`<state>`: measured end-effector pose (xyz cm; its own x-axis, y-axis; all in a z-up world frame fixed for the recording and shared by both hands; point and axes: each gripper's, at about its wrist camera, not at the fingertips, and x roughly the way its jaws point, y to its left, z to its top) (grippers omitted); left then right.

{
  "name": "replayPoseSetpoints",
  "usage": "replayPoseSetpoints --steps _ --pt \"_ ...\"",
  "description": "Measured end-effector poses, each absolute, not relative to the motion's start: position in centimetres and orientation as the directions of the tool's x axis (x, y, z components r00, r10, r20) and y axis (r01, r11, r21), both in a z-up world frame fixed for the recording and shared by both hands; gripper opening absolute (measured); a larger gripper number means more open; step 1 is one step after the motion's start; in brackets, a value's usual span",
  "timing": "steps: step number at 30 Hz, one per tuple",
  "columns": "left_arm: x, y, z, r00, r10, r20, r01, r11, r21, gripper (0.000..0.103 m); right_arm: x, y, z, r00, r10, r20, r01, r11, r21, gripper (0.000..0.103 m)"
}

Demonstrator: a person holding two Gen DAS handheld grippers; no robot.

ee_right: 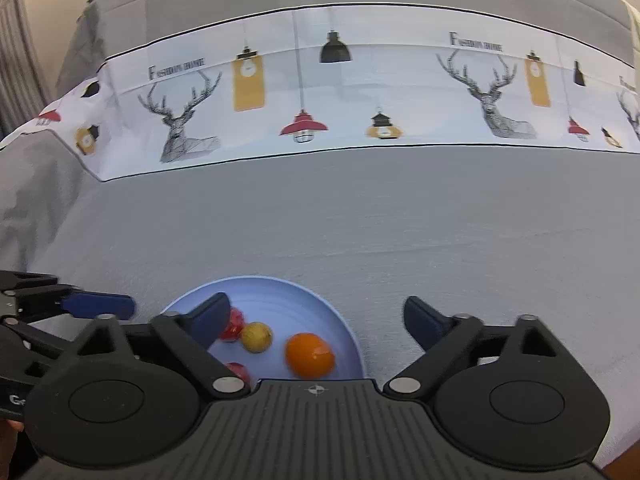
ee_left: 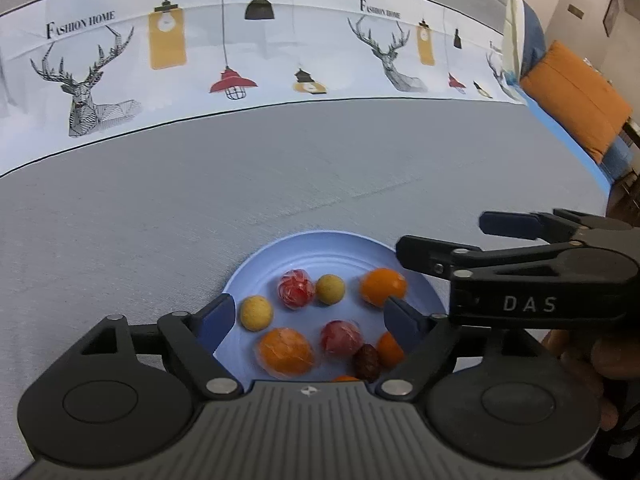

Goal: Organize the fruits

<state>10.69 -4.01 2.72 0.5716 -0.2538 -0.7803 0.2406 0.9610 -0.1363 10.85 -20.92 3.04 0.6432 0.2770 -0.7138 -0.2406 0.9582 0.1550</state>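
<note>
A light blue plate (ee_left: 320, 248) rests on the grey tablecloth and holds several small fruits. Among them are two yellow balls (ee_left: 256, 312), wrapped red ones (ee_left: 296, 290), oranges (ee_left: 383, 286) and a dark brown date (ee_left: 367, 360). My left gripper (ee_left: 308, 312) hangs open just above the plate's near half, nothing between its blue pads. My right gripper (ee_right: 316, 312) is open too, over the plate's (ee_right: 280, 296) right side, above an orange (ee_right: 310, 355) and a yellow ball (ee_right: 257, 337). It enters the left wrist view as the right gripper (ee_left: 452, 236) from the right.
The grey cloth carries a white printed band (ee_left: 240, 60) with deer and lamps across the far side. Beyond the table's right edge an orange cushion (ee_left: 576, 96) lies on a blue seat. A hand (ee_left: 580, 356) grips the right tool. The left gripper's pad (ee_right: 96, 306) is at the left.
</note>
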Motion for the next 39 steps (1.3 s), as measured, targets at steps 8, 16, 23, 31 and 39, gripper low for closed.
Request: replayPoseSetpoints --steps 8,16,23,31,39 --pt "10.8 -3.5 2.8 0.597 -0.217 -0.773 0.198 0.973 -0.121 0.086 11.0 -21.6 3.2 0.666 0.24 -0.707 -0.195 0.97 0.145 0.1" --pt "10.5 -3.9 2.7 0.59 -0.246 -0.769 0.223 0.965 -0.137 0.086 11.1 -21.6 2.9 0.651 0.245 -0.718 -0.195 0.969 0.154 0.102" --pt "9.7 -4.0 2.6 0.615 -0.215 -0.759 0.233 0.969 -0.086 0.086 11.2 -22.1 2.9 0.65 0.237 -0.723 -0.166 0.972 0.169 0.102" --pt "7.4 -3.1 4.3 0.646 -0.236 -0.726 0.238 0.966 -0.102 0.085 10.1 -22.6 3.3 0.659 0.224 -0.718 -0.184 0.974 0.135 0.102" --pt "1.7 -2.5 8.0 0.69 -0.199 -0.696 0.15 0.98 -0.132 0.087 6.7 -23.1 5.8 0.687 0.248 -0.683 -0.223 0.967 0.127 0.102"
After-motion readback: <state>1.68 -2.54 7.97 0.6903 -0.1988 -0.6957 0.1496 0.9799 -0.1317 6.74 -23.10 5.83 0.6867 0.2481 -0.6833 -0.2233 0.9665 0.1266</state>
